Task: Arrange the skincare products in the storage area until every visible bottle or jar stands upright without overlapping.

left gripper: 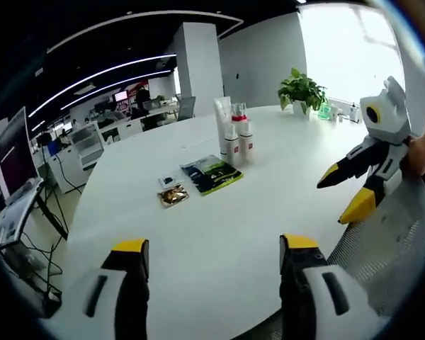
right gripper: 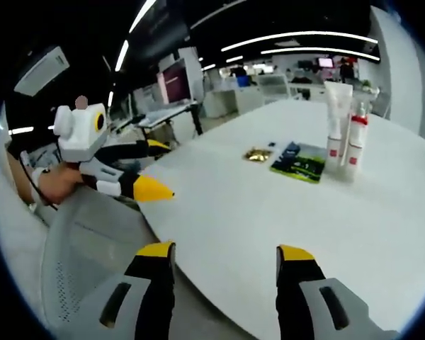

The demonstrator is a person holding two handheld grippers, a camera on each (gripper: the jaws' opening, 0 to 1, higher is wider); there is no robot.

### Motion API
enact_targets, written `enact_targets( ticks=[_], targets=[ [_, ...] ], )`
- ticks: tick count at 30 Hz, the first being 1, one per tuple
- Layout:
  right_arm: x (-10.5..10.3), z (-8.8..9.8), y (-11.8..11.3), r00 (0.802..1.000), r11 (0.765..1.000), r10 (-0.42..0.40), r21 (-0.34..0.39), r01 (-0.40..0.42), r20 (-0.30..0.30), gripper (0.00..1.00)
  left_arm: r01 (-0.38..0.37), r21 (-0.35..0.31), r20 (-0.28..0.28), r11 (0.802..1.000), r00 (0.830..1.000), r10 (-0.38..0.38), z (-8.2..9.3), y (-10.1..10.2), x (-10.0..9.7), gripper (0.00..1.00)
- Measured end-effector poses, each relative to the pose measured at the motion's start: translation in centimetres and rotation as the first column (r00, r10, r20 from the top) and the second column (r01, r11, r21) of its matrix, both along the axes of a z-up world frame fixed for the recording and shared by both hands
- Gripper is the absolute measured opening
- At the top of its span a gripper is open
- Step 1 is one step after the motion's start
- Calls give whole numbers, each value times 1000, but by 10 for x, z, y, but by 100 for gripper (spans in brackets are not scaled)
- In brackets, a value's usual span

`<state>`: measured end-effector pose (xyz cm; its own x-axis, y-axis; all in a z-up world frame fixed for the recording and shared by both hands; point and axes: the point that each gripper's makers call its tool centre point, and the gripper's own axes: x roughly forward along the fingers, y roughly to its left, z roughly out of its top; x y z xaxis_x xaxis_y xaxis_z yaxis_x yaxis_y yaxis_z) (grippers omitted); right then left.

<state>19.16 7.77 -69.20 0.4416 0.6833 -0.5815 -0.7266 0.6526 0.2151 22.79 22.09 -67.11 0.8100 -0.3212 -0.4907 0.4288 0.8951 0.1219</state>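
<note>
Left tongs [left gripper: 212, 248] low over near worktop [left gripper: 219, 212] edge, jaws spread, nothing between. Gold sachet [left gripper: 173, 196], green packet [left gripper: 212, 174], then bottles [left gripper: 237, 138] upright mid-worktop, perhaps touching. Right tongs [left gripper: 346, 191] beside edge, hand-held, jaws parted, empty.

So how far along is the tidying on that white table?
The white bottles and tube already stand upright in a tight cluster. Nothing is in hand: the left gripper and right gripper hang open near the table edge. The flat sachets lie untouched beside the bottles.
</note>
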Motion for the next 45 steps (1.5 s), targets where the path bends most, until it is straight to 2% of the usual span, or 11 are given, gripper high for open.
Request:
enact_targets(
  ticks=[7, 11, 15, 19, 22, 28, 32, 35, 37, 39, 45],
  targets=[
    [-2, -5, 4, 1000, 999, 23, -25, -24, -16, 58, 5, -15, -20, 1000, 1000, -5, -2, 1, -1, 69],
    [-3, -6, 3, 999, 999, 27, -28, -28, -16, 58, 16, -17, -8, 1000, 1000, -16, 0, -2, -2, 69],
    [-4, -3, 4, 999, 999, 36, -26, -36, -1, 58, 21, -31, -22, 999, 1000, -22, -2, -4, -3, 70],
    [-1, 2, 4, 999, 999, 30, -15, -30, 24, 59, 65, -28, -30, 997, 997, -66, -5, -14, -8, 74],
    [3, 6, 3, 998, 1000, 21, -7, -21, 57, 64, 67, -30, -26, 997, 997, -67, -5, -15, -7, 76],
    [15, 16, -4, 992, 1000, -30, 4, 29, 122, 76, 3, -92, -32, 996, 999, -6, -2, -9, -1, 86],
    [23, 17, -13, 988, 997, -80, 6, 80, 130, 85, -12, -110, -41, 994, 999, 8, -3, -10, 0, 89],
    [26, 21, -17, 983, 995, -101, 9, 101, 151, 87, -6, -174, -9, 985, 1000, 5, 10, -15, 0, 89],
    [28, 26, -19, 979, 993, -114, 18, 113, 168, 89, -4, -177, 2, 984, 1000, 4, 12, -14, 0, 90],
    [31, 27, -22, 976, 992, -129, 20, 127, 176, 91, -7, -179, -18, 984, 1000, 4, 8, -15, 0, 90],
    [34, 29, -24, 973, 988, -155, 42, 150, 171, 95, 11, -166, -33, 986, 999, -17, 4, -18, -3, 90]
  ],
)
